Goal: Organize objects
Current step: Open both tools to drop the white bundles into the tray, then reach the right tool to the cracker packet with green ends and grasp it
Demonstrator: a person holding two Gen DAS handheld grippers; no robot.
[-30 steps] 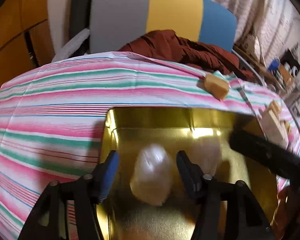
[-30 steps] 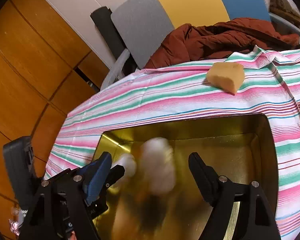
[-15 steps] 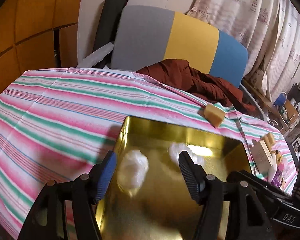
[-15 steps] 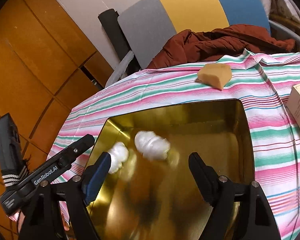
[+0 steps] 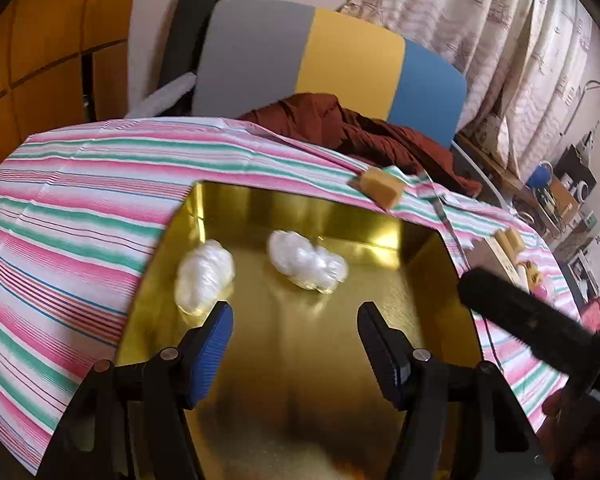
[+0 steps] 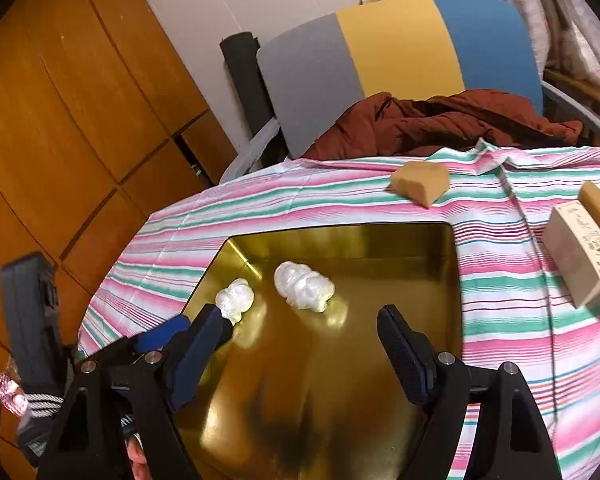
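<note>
A gold metal tray [image 5: 284, 208] [image 6: 340, 236] lies on the striped tablecloth. Two white wrapped bundles lie in it: one near the left wall [image 5: 204, 276] [image 6: 235, 300], one nearer the middle [image 5: 306, 262] [image 6: 304, 286]. My left gripper [image 5: 294, 340] is open and empty, held above the tray just short of the bundles. My right gripper [image 6: 302, 344] is open and empty over the tray too. A tan sponge [image 5: 382, 189] [image 6: 420, 182] lies on the cloth beyond the tray's far edge.
A beige box [image 6: 580, 256] and tan blocks [image 6: 598, 200] stand on the cloth at the right. A chair with a brown jacket [image 5: 364, 132] is behind the table. Wooden panels [image 6: 60, 120] stand at the left.
Both grippers have pulled back and up from the tray. The two white bundles, blurred and between the fingers a second ago, now lie still in the tray.
</note>
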